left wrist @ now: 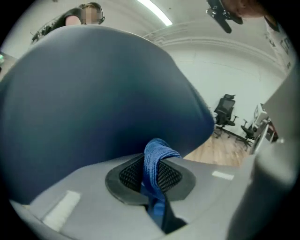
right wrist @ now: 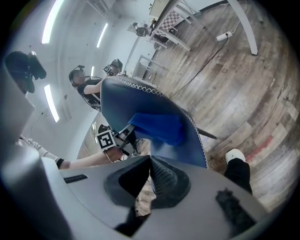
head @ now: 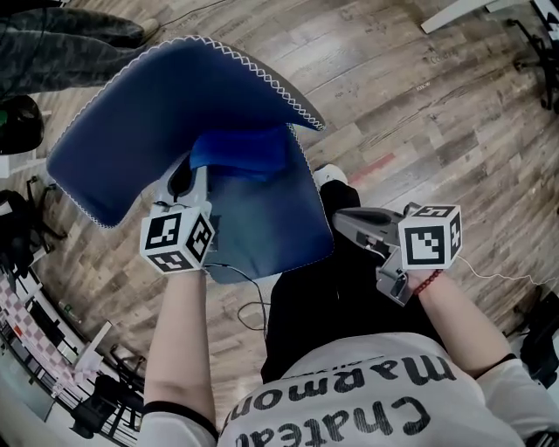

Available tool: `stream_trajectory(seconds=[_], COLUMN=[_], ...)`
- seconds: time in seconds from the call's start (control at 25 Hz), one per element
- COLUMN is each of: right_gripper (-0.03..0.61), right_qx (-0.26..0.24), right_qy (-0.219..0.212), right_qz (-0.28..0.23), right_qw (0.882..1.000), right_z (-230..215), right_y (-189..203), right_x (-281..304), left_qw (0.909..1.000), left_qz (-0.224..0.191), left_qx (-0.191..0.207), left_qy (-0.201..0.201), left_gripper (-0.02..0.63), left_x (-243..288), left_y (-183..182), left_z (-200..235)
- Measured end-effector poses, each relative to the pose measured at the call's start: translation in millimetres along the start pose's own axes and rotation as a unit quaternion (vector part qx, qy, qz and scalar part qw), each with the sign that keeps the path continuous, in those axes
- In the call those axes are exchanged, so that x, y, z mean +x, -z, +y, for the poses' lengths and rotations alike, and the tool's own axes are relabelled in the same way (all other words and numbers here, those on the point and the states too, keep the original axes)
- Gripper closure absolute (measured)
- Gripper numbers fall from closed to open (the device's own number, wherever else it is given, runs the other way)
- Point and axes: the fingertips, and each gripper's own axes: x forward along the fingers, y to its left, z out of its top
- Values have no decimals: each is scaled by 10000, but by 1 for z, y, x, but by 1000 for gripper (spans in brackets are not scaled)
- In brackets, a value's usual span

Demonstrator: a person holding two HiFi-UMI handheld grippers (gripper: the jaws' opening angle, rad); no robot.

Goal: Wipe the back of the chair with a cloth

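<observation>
The chair's blue back [head: 166, 96], edged with white stitching, fills the upper left of the head view. A blue cloth [head: 242, 150] lies bunched against its lower part. My left gripper [head: 203, 173] is shut on the cloth and pressed to the chair. In the left gripper view the cloth [left wrist: 158, 157] stands folded between the jaws, with the chair back [left wrist: 93, 93] right behind it. My right gripper [head: 347, 219] hangs apart at the right over the person's black trousers, shut on nothing. The right gripper view shows its jaws [right wrist: 150, 161] closed, with the chair [right wrist: 126, 101] and cloth [right wrist: 159, 127] beyond.
Another person's legs [head: 70, 39] stand at the top left, close behind the chair. A white shoe [head: 330, 175] rests on the wooden floor [head: 419, 105] beside the chair. Table legs [head: 454, 13] are at top right. Office chairs [left wrist: 226, 112] stand across the room. A cable [head: 249, 292] dangles below the left gripper.
</observation>
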Motion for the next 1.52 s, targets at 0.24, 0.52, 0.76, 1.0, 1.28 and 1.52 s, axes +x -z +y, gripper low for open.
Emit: stream_trajectory(seconds=[0.24, 0.52, 0.76, 1.0, 1.28, 1.52], right_gripper=[563, 563, 563, 563, 564, 563], right_qx=[-30, -79, -24, 62, 175, 231], right_qy=[-5, -26, -10, 55, 106, 75], right_qz=[159, 273, 326, 322, 301, 277], right_qw=[9999, 9996, 9995, 9994, 9993, 9993], right_z=[5, 13, -2, -16, -28, -33], right_y=[4, -3, 2, -6, -25, -22], right_x=[14, 24, 20, 11, 4, -3], left_qw=[9941, 9827, 9653, 9662, 9691, 9708], left_qz=[75, 221, 487, 618, 616, 525], left_qx=[17, -220, -536, -604, -1005, -1342], left_qy=[-1081, -1824, -2510, -2429, -2168, -1920], left_gripper=[574, 574, 575, 577, 578, 578], left_x=[-47, -78, -75, -40, 1, 28], left_y=[3, 24, 54, 55, 52, 52], left_z=[100, 141, 153, 133, 97, 55])
